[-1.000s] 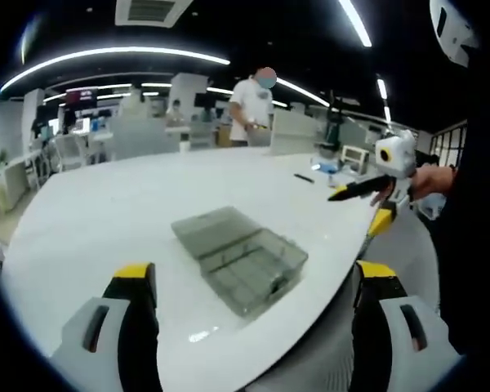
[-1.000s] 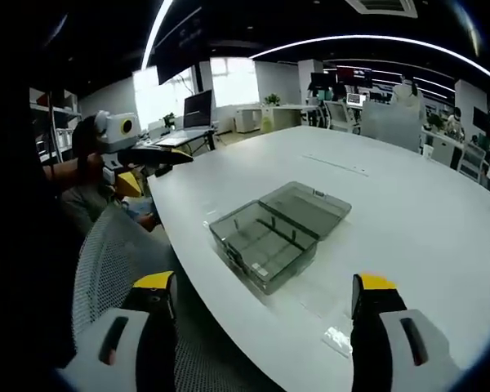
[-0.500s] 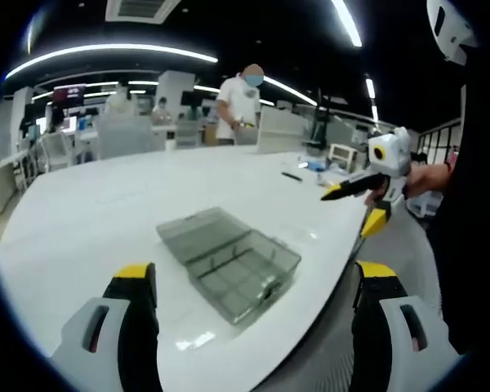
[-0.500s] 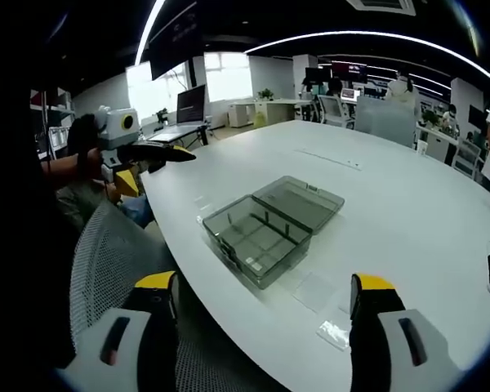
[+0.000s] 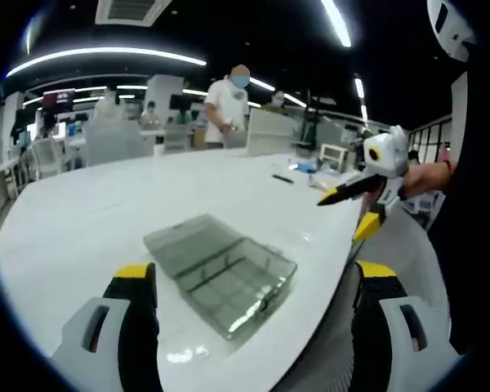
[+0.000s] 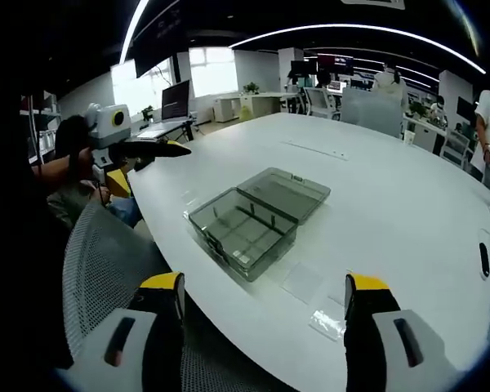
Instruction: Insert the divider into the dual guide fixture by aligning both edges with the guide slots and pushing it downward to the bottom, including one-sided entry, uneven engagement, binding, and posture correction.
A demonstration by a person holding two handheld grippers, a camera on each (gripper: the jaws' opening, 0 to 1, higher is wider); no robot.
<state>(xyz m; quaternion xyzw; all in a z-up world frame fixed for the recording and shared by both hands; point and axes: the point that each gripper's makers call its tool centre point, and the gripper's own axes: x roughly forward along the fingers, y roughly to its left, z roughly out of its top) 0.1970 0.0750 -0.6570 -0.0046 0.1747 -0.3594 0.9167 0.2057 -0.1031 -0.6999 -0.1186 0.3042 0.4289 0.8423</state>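
While both tools [image 5: 249,282] [image 6: 261,282] gape empty, open fixture [image 6: 256,219] on table [image 6: 400,188].

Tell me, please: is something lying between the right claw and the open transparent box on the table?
Nothing blocks it. Bare white table separates the right claw from the box; two flat clear pieces lie there.

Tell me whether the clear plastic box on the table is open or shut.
Open. The box has its lid folded back flat on the white table, and the dividers inside show from above.
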